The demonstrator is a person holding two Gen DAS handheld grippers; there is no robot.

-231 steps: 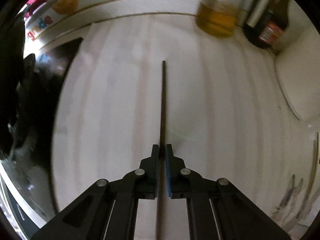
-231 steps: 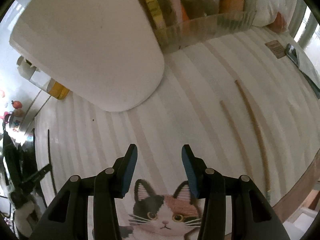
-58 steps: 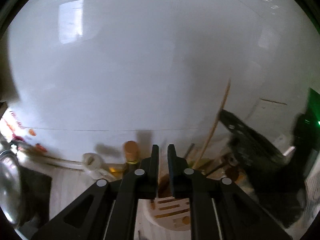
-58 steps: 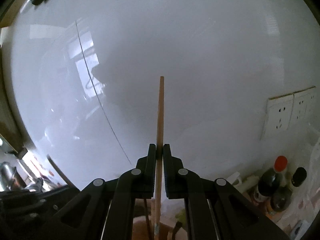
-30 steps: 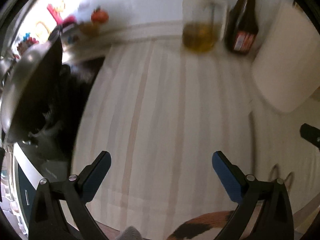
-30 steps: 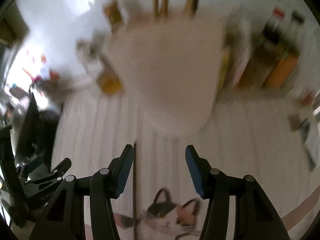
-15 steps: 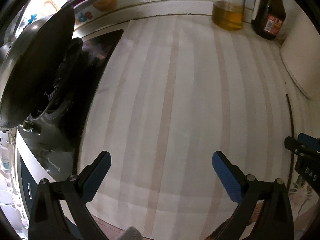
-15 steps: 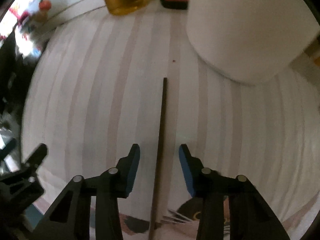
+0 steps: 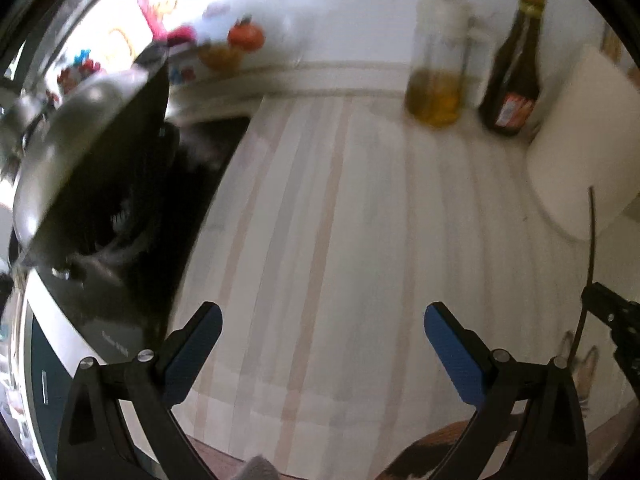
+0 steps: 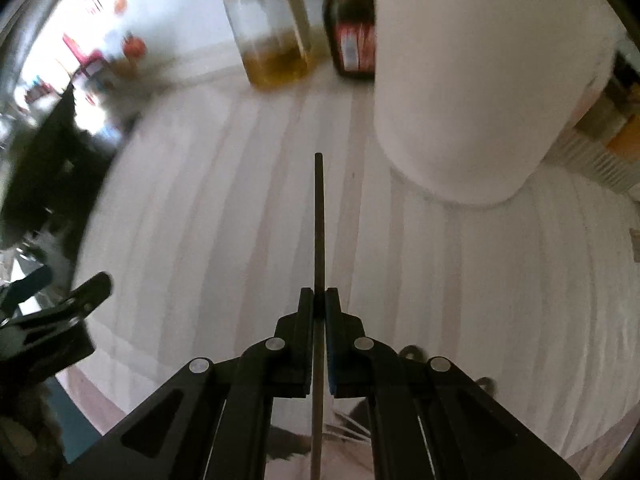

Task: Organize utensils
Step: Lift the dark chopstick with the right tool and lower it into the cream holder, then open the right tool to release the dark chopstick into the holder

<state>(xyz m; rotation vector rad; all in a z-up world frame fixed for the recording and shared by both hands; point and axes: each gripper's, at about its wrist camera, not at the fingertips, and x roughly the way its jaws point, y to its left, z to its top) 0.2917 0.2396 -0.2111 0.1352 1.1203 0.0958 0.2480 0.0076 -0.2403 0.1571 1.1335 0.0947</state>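
A dark chopstick (image 10: 319, 220) is clamped between the right tongs (image 10: 319, 300) above the striped desk (image 10: 240, 208), while the left tongs (image 9: 322, 330) are spread wide, nothing held.

You held one dark chopstick (image 10: 319, 216), a thin straight rod of even thickness with a blunt far end. It sat clamped between the two closed fingers of your right gripper (image 10: 319, 300) and ran forward along the gripper's axis, its near end passing back between the finger arms. The far end pointed toward the white cylindrical holder (image 10: 472, 92), which stood upright on the striped counter just right of the tip. In the left wrist view the chopstick (image 9: 591, 240) appeared as a thin dark line in front of that holder (image 9: 576, 152).
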